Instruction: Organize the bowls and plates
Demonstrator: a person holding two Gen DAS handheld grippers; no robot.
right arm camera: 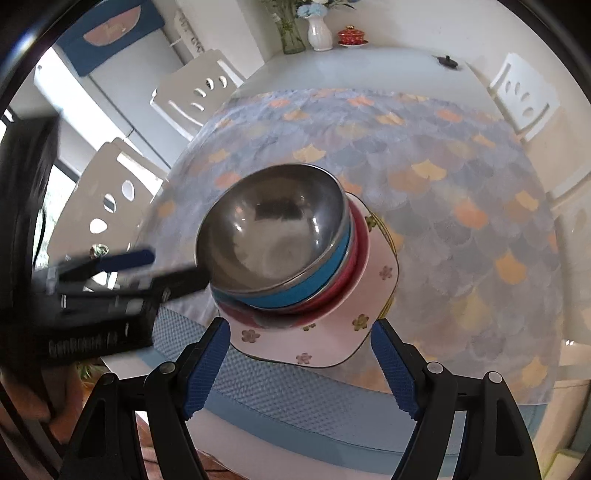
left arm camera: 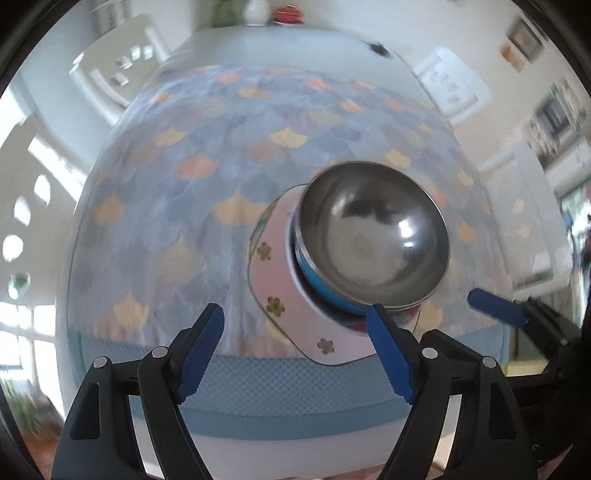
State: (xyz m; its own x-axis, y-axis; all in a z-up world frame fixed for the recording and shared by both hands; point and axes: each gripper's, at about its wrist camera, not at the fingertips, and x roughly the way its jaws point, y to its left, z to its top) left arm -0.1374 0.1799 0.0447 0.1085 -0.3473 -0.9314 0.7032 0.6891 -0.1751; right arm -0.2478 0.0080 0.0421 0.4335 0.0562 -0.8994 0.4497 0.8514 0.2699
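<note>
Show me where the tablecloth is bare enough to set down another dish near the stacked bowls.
The scale-patterned tablecloth is bare beyond and to the right of the stack, up to the white chair. The far table end holds a vase and a red dish. It is crowded near the table edge: the steel bowl and pink plate sit there.

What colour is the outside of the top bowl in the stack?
Blue; the top bowl has a steel inside. The right wrist view shows it best.
</note>
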